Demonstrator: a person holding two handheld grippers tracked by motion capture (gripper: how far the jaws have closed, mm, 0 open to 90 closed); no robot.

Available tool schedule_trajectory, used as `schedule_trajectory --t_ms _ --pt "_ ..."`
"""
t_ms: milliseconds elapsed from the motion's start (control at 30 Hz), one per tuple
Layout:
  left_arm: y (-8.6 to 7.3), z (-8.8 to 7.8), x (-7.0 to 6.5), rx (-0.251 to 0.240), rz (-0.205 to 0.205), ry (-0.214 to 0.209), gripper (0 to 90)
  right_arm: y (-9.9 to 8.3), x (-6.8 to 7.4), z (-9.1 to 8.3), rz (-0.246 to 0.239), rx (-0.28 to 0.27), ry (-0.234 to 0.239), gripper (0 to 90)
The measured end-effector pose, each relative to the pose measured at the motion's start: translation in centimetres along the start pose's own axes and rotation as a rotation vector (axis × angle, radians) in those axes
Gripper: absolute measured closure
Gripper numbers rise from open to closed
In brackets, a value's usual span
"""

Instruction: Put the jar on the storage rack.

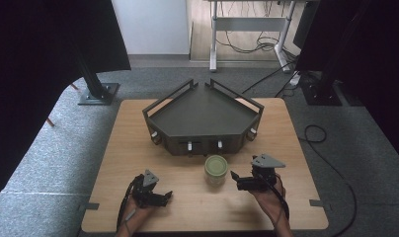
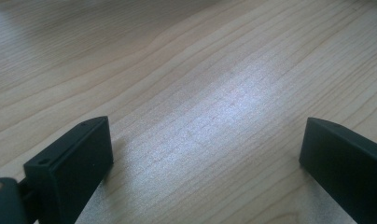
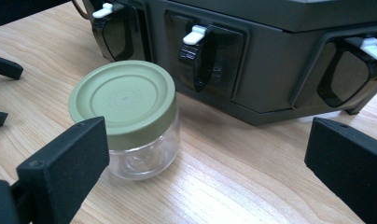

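Wood-grain counter, both grippers parted and empty, a lidded jar waiting between them and the tray.

Nearest the person, the left gripper (image 1: 155, 196) is held low over the bare counter (image 2: 186, 93), its fingers (image 2: 72, 163) spread wide with nothing between them. Slightly farther in, the right gripper (image 1: 244, 181) is aimed toward the jar (image 3: 130, 121), its fingers (image 3: 65, 163) likewise released and not touching the glass; in the right gripper view the jar sits off to one side of the gap, not centred. The green lid (image 3: 123, 95) is seated on the clear jar, which appears empty. Just behind the jar stands the dark tray (image 1: 202, 118), with small white-tipped latches (image 3: 196, 35) along its front wall. An approach is judged to be in hand: next, the right gripper would need to be lined up on the jar before being closed.
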State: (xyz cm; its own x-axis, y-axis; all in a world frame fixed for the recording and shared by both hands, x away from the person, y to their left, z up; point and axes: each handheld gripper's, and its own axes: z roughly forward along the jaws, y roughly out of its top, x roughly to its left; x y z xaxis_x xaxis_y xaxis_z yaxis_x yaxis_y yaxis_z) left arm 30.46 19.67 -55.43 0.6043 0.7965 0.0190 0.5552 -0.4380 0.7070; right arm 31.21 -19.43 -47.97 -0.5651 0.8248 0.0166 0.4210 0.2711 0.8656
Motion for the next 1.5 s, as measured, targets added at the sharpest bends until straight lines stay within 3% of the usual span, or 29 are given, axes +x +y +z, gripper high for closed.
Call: schedule_trajectory --t_ms 1500 --pt "0.0 0.0 0.0 0.000 0.000 0.000 2.3 0.5 2.3 3.7 -0.052 -0.013 0.078 0.0"
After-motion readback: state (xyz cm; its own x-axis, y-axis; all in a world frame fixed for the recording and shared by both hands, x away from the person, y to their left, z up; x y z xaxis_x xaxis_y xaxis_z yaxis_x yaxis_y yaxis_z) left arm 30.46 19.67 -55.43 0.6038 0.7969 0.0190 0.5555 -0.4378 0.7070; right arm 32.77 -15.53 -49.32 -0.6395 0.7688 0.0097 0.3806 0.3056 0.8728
